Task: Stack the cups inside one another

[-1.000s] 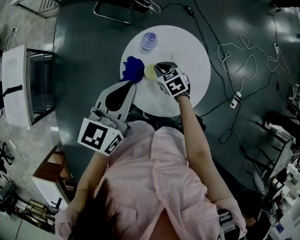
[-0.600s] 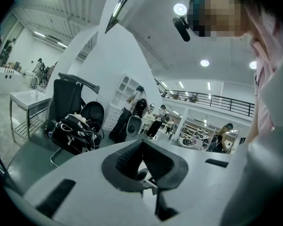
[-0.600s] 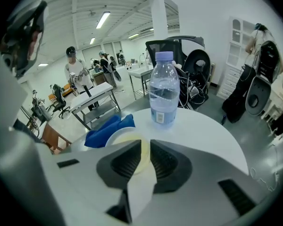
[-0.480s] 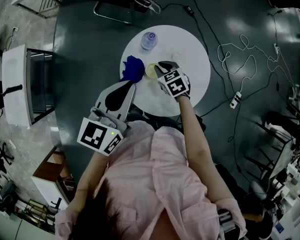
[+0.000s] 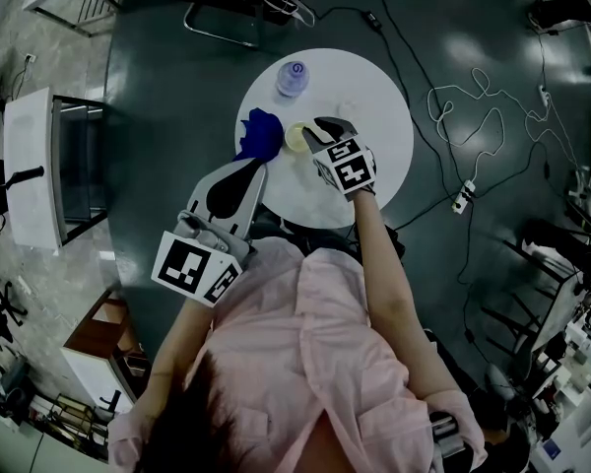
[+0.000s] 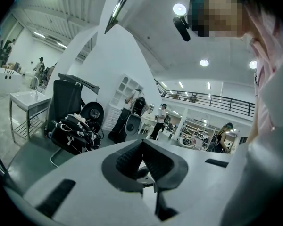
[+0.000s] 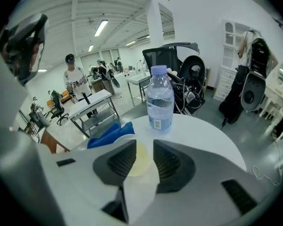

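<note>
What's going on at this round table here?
A person in a pink shirt holds two grippers. The right gripper, jaws apart, lines up on a pale yellow cup on the round white table, beside a crumpled blue item. The left gripper, shut and empty, hangs back at the table's edge.

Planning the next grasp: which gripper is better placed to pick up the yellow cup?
Right. The right gripper has its jaws apart with the yellow cup between them; the left gripper is shut and sits at the edge of the table, short of the cup.
</note>
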A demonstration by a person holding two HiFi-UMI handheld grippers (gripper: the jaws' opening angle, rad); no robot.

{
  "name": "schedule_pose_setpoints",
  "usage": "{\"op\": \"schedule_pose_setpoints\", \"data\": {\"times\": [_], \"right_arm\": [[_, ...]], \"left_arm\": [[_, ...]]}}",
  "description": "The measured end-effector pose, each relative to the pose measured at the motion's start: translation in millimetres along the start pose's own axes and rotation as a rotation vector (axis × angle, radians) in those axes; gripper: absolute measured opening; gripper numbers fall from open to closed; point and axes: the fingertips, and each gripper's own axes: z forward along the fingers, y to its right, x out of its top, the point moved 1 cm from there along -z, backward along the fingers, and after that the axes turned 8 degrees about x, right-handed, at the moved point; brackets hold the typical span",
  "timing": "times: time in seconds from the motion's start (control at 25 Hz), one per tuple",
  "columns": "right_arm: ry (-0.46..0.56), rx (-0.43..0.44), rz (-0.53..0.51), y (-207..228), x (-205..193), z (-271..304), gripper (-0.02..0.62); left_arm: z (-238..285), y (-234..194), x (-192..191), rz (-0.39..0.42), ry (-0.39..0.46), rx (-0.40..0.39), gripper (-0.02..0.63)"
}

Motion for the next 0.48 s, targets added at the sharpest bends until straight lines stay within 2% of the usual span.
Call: {"op": "schedule_pose_setpoints", "data": {"times": [0.2,0.32,0.48], "right_arm": [[0.103,-0.048,0.048,5.0,16.1,-20.7,0.106],[0.191,-0.092,0.077,11.7,24.1,-39.4,0.054],[0.313,-0.124,0.103,9.6,37.2,-67.9,0.035]], "left_arm": [[-1.0,2.8,-1.2,0.005,0.004,-0.008,0.015],[-2.0,7.3,-1.4,0.005,0.006,-0.023,0.015],[-5.5,16.9,-0.1,0.007,0.013,-0.064,0.014]]}}
